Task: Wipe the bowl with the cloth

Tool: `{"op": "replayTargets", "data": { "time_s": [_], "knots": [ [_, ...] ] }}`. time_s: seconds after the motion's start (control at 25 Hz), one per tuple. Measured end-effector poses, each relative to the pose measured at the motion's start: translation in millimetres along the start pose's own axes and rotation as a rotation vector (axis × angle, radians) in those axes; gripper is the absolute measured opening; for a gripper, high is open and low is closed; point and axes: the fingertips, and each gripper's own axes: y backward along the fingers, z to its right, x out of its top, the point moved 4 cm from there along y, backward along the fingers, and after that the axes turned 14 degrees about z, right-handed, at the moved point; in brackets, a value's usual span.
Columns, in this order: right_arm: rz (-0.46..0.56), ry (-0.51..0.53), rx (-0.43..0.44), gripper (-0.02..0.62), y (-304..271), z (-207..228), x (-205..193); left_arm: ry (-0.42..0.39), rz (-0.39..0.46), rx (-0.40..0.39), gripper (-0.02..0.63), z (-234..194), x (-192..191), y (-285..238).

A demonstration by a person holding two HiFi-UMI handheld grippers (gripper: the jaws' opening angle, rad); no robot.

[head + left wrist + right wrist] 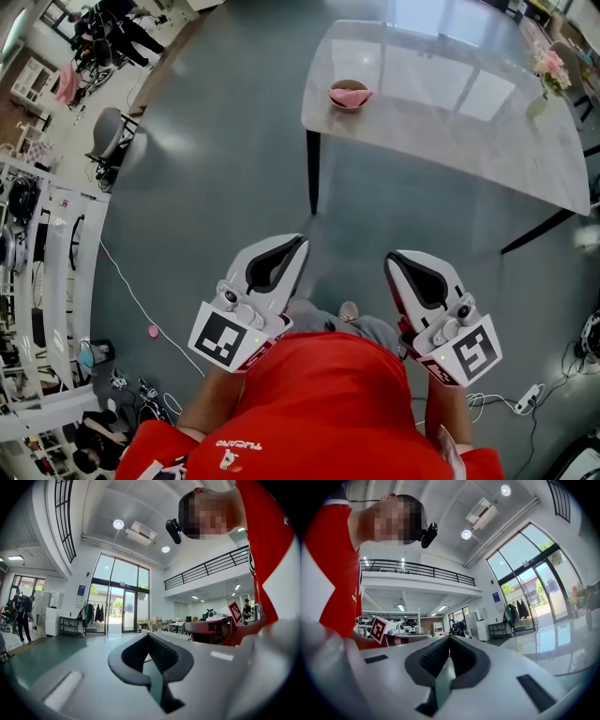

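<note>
A brown bowl [349,96] stands near the left corner of a marble-topped table [450,103], far ahead of me, and a pink cloth [350,94] lies bunched inside it. Both grippers are held close to my chest, well short of the table. My left gripper [298,242] is shut with nothing between its jaws. My right gripper [394,258] is likewise shut and empty. In the left gripper view the closed left gripper [149,636] points up toward the room, and the right gripper [450,638] in its own view does the same; neither view shows the bowl.
A vase of pink flowers [547,73] stands at the table's far right. The table rests on black legs [313,172] over grey floor. A white cable [141,305] runs across the floor at left, beside racks [47,262] and a chair [108,136]. A power strip [527,397] lies at right.
</note>
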Motion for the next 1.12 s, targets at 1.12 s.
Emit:
{"op": "replayTargets", "data": {
  "time_s": [1.12],
  "knots": [
    [-0.082,0.031,0.027,0.002,-106.0,96.1,-27.9,0.012,0.012,0.028,0.005,-111.2,-36.6,-81.0]
  ]
}}
